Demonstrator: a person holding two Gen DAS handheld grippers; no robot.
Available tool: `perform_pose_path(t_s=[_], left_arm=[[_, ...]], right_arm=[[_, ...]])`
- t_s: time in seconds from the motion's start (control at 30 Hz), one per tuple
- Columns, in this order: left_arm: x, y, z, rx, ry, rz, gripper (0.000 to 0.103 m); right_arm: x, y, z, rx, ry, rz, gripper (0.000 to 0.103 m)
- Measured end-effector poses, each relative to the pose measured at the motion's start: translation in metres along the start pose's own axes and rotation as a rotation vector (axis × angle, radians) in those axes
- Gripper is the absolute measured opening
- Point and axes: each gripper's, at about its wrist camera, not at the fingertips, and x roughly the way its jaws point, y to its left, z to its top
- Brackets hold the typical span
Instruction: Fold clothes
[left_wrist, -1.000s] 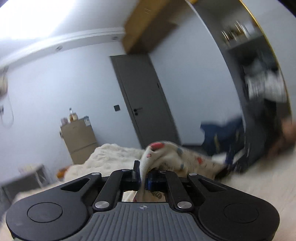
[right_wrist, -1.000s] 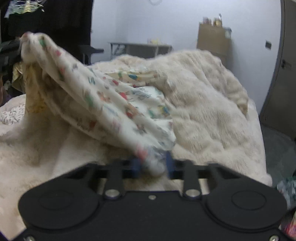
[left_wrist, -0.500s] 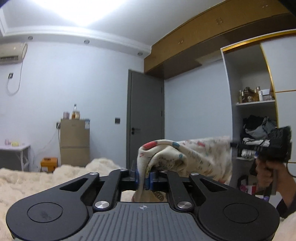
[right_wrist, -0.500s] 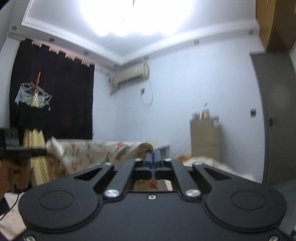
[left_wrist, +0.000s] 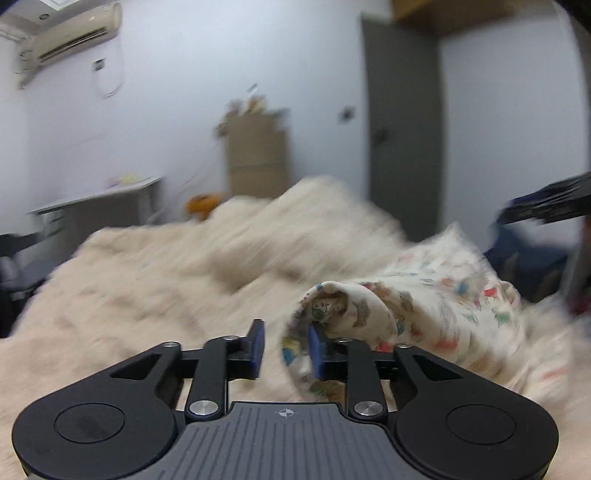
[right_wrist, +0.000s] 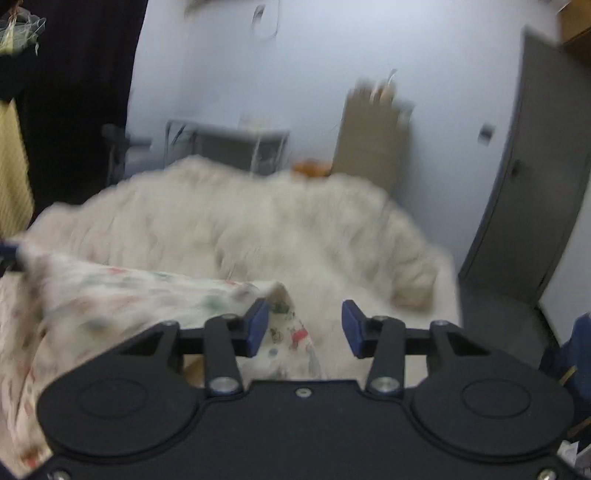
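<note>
A cream garment with small coloured prints (left_wrist: 443, 306) lies bunched on the fluffy blanket, to the right in the left wrist view. My left gripper (left_wrist: 286, 347) has its jaws opening. A fold of the garment drapes over its right pad (left_wrist: 316, 350) and hangs partly in the gap, and the left pad stands clear of it. In the right wrist view the garment (right_wrist: 129, 295) spreads to the left. My right gripper (right_wrist: 306, 328) is also opening, and a corner of the garment lies beside its left pad (right_wrist: 258, 328) and under the gap. Neither gripper pinches the cloth.
A thick cream fluffy blanket (right_wrist: 295, 229) covers the bed and is heaped at the far end. Behind it stand a brown cabinet (right_wrist: 373, 140), a small desk (right_wrist: 229, 140) and a grey door (right_wrist: 535, 184). A dark curtain (right_wrist: 74, 92) hangs on the left. Both views are blurred by motion.
Both grippers held the garment stretched in the air with jaws shut. They have since tipped down toward the bed, both jaws have parted, and the garment has dropped onto the blanket.
</note>
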Motion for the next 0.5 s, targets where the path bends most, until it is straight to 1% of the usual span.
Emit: perform_pose_path(t_s=[0.03,0.07,0.1,0.2,0.27,0.3,0.33,0.37,0.43,0.47,0.5], left_arm=[[-0.002,0.0,-0.001,-0.009,-0.005,-0.022,0.044],[-0.008,-0.001,-0.002,-0.024,-0.014,-0.08,0.053],[-0.014,-0.003,-0.003,-0.037,-0.023,-0.136,0.056],[-0.032,-0.027,-0.005,0.05,-0.04,-0.25,0.065],[-0.042,-0.049,-0.014,0.139,-0.046,-0.272,0.07],[-0.047,-0.065,-0.021,0.198,-0.05,-0.277,0.072],[-0.05,-0.077,-0.026,0.231,-0.043,-0.274,0.076],[-0.052,-0.089,-0.031,0.267,-0.037,-0.271,0.078],[-0.051,-0.121,-0.047,0.408,-0.043,-0.258,0.078],[-0.051,-0.13,-0.051,0.437,-0.046,-0.274,0.078],[-0.05,-0.134,-0.052,0.442,-0.044,-0.295,0.078]], right_arm=[[0.001,0.003,-0.009,-0.016,0.024,0.026,0.05],[-0.001,0.005,-0.022,-0.031,0.039,0.057,0.05],[-0.004,0.006,-0.029,-0.035,0.044,0.074,0.051],[-0.019,0.009,-0.057,0.01,0.056,0.165,0.058],[-0.032,0.01,-0.07,0.056,0.053,0.229,0.061],[-0.037,0.011,-0.076,0.06,0.047,0.243,0.065],[-0.042,0.011,-0.083,0.057,0.039,0.249,0.067],[-0.049,0.014,-0.092,0.032,0.029,0.235,0.071],[-0.056,0.023,-0.104,-0.035,0.026,0.24,0.073],[-0.056,0.025,-0.108,-0.051,0.036,0.263,0.073],[-0.055,0.025,-0.111,-0.052,0.044,0.278,0.073]])
